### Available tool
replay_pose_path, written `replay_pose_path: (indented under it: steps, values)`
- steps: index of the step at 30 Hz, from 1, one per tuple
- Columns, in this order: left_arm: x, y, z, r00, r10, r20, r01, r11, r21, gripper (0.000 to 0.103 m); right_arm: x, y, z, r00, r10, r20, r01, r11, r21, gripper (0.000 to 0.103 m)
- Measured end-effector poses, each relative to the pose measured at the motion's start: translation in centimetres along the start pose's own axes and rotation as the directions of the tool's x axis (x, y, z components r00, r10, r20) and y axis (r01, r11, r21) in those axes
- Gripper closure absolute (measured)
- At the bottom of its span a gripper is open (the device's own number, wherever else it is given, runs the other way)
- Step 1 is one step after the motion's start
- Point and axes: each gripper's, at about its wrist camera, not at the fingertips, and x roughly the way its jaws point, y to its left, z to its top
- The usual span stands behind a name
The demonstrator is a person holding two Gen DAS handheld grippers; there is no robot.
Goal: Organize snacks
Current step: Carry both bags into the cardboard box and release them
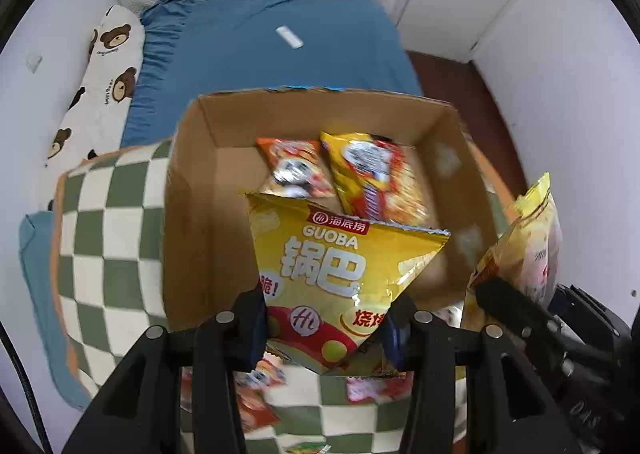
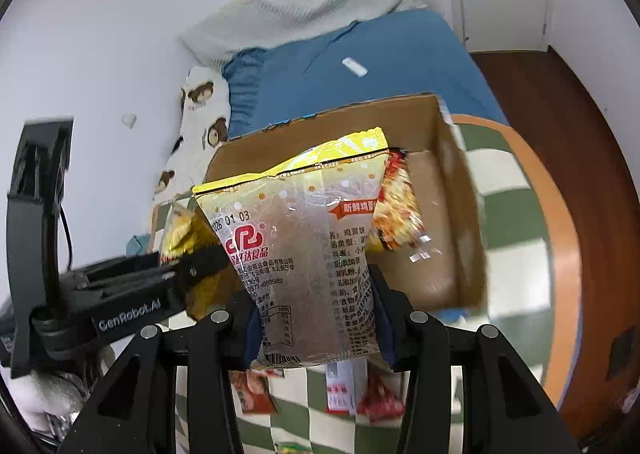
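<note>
My left gripper [image 1: 326,330] is shut on the lower part of a yellow GUOBA snack bag [image 1: 332,254], held above the near side of an open cardboard box [image 1: 188,214]. On the box floor lie an orange bag [image 1: 294,170] and a yellow-red bag [image 1: 372,174]. My right gripper [image 2: 316,330] is shut on a clear and yellow egg cracker bag [image 2: 304,246], held up in front of the same box [image 2: 440,126]. Each gripper shows in the other's view: the right gripper [image 1: 500,302] at the right edge and the left gripper [image 2: 192,266] at the left.
The box stands on a green and white checkered mat [image 1: 104,222] with an orange border, on a bed with a blue sheet [image 1: 272,58]. Several loose snack packets [image 2: 256,390] lie on the mat beneath the grippers. A bear-print pillow [image 1: 108,66] lies by the wall. Wooden floor [image 2: 560,114] is at the right.
</note>
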Motion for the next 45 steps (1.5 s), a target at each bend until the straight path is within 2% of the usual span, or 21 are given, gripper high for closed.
replay_pose_path:
  steps: [3, 7, 12, 13, 14, 15, 16, 17, 24, 29, 33, 40, 45]
  values:
    - [2.8, 1.8, 2.7, 0.997, 0.030, -0.070, -0.032, 0.999, -0.027, 0.061, 3.9, 0.6, 2.5, 0.997, 0.000, -0.075, -0.001, 1.000, -0.001, 0.055]
    - [6.9, 4.1, 4.2, 0.981, 0.032, -0.191, -0.047, 0.996, -0.075, 0.060, 8.7, 0.9, 3.8, 0.981, 0.005, -0.193, -0.005, 1.000, 0.001, 0.055]
    - [10.2, 5.4, 3.5, 0.959, 0.021, -0.282, -0.053, 0.993, -0.105, 0.059, 13.4, 0.8, 3.2, 0.937, 0.017, -0.349, -0.016, 1.000, 0.006, 0.051]
    - [10.6, 5.6, 3.4, 0.956, 0.013, -0.292, -0.049, 0.992, -0.115, 0.053, 14.1, 0.7, 3.0, 0.926, 0.021, -0.378, -0.019, 1.000, 0.010, 0.042]
    - [10.9, 5.8, 3.3, 0.956, 0.003, -0.293, -0.041, 0.991, -0.124, 0.043, 14.7, 0.4, 2.9, 0.913, 0.033, -0.407, -0.026, 0.999, 0.024, 0.023]
    - [11.1, 5.8, 3.3, 0.957, 0.000, -0.291, -0.038, 0.991, -0.126, 0.035, 15.0, 0.4, 3.0, 0.906, 0.045, -0.421, -0.033, 0.999, 0.037, 0.015]
    - [11.1, 5.7, 3.2, 0.958, 0.006, -0.287, -0.043, 0.992, -0.123, 0.021, 15.2, 0.5, 2.8, 0.904, 0.050, -0.424, -0.036, 0.999, 0.040, 0.009]
    - [11.2, 5.6, 3.2, 0.960, 0.013, -0.279, -0.048, 0.991, -0.121, 0.014, 15.2, 0.3, 2.9, 0.905, 0.037, -0.424, -0.025, 0.999, 0.034, 0.009]
    - [10.7, 4.3, 2.6, 0.968, 0.063, -0.243, -0.088, 0.992, -0.093, 0.014, 14.2, -0.9, 2.8, 0.917, -0.092, -0.388, 0.082, 0.996, -0.043, 0.009]
    - [8.4, 3.3, 1.4, 0.983, 0.119, -0.143, -0.133, 0.987, -0.088, 0.014, 12.7, -1.6, 2.5, 0.933, -0.167, -0.318, 0.146, 0.985, -0.090, 0.009]
    - [6.4, 2.7, 0.1, 0.990, 0.131, -0.057, -0.135, 0.987, -0.088, 0.014, 10.4, -2.1, 1.9, 0.947, -0.203, -0.247, 0.178, 0.977, -0.121, 0.009]
    - [2.1, 1.7, -2.7, 0.982, 0.158, 0.104, -0.148, 0.984, -0.096, 0.014, 5.6, -2.1, 0.1, 0.967, -0.230, -0.111, 0.217, 0.970, -0.112, 0.009]
    - [-0.9, 1.0, -5.2, 0.967, 0.162, 0.196, -0.149, 0.986, -0.076, 0.014, 1.9, -1.6, -2.2, 0.970, -0.239, -0.033, 0.235, 0.967, -0.099, 0.009]
